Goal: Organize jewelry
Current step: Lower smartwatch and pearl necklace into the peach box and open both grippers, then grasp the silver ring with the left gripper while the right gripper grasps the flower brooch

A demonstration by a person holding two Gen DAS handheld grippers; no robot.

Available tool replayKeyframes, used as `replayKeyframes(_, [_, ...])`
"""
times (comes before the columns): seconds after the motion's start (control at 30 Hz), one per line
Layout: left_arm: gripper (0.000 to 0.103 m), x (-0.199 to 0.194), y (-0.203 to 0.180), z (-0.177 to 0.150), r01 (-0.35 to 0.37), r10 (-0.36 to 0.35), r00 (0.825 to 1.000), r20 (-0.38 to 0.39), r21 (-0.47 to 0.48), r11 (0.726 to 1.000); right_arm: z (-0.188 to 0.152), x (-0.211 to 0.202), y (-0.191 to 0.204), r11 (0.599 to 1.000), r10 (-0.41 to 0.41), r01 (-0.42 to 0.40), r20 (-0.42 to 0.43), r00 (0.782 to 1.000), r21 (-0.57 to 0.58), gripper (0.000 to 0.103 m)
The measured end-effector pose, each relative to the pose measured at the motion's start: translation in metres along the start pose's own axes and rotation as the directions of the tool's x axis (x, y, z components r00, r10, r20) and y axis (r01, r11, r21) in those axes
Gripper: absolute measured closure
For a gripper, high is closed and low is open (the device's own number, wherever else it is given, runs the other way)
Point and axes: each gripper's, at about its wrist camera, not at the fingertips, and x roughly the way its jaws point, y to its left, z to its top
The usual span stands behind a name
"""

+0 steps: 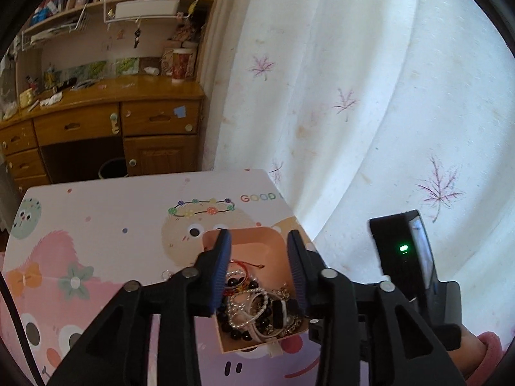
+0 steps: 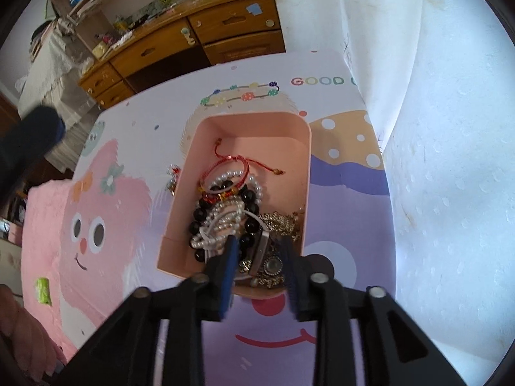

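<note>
The pink tray (image 2: 307, 160) sits near the far right corner of the bench (image 2: 338, 209), its near end heaped with tangled jewelry (image 2: 225, 212). Both grippers hang over that heap, fingers partly apart and gripping nothing. The right gripper (image 2: 260, 251) straddles a small watch (image 2: 272, 265) (the easiest piece to free); I would close on it alone, then lift slowly while the left gripper (image 1: 259, 257) steadies the beads.
</note>
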Motion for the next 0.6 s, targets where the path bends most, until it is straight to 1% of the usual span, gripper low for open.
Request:
replayKeyframes(0.03, [0.056, -0.001, 0.005, 0.0, -0.005, 0.005, 1.0, -0.003, -0.011, 1.0, 0.001, 0.0, 0.0, 1.0, 0.003, -0.003, 0.004, 1.0, 0.007, 0.068])
replayKeyframes(0.13, [0.053, -0.005, 0.019, 0.0, -0.029, 0.029, 0.999, -0.013, -0.03, 0.999, 0.0, 0.0, 0.001, 0.999, 0.012, -0.012, 0.011, 1.0, 0.03, 0.066])
replayKeyframes(0.23, [0.047, -0.002, 0.033, -0.004, -0.059, 0.058, 0.997, -0.059, -0.022, 0.998, -0.004, 0.003, 0.002, 0.996, 0.062, -0.064, 0.028, 0.998, 0.063, 0.065])
replayKeyframes(0.3, [0.047, 0.0, 0.043, -0.01, -0.091, 0.09, 0.992, -0.088, -0.015, 0.996, -0.009, 0.005, 0.004, 0.993, 0.078, -0.082, 0.046, 0.996, 0.086, 0.065])
replayKeyframes(0.43, [0.047, 0.001, 0.064, -0.019, -0.123, 0.121, 0.985, -0.126, -0.01, 0.992, -0.021, 0.008, 0.018, 0.987, 0.123, -0.132, 0.091, 0.988, 0.092, 0.065])
replayKeyframes(0.5, [0.047, 0.002, 0.073, -0.023, -0.139, 0.14, 0.979, -0.146, 0.013, 0.99, -0.028, 0.008, 0.03, 0.983, 0.152, -0.163, 0.116, 0.982, 0.087, 0.065])
replayKeyframes(0.6, [0.047, 0.007, 0.085, -0.025, -0.153, 0.166, 0.969, -0.181, 0.08, 0.985, -0.036, 0.007, 0.048, 0.976, 0.194, -0.206, 0.143, 0.97, 0.073, 0.065])
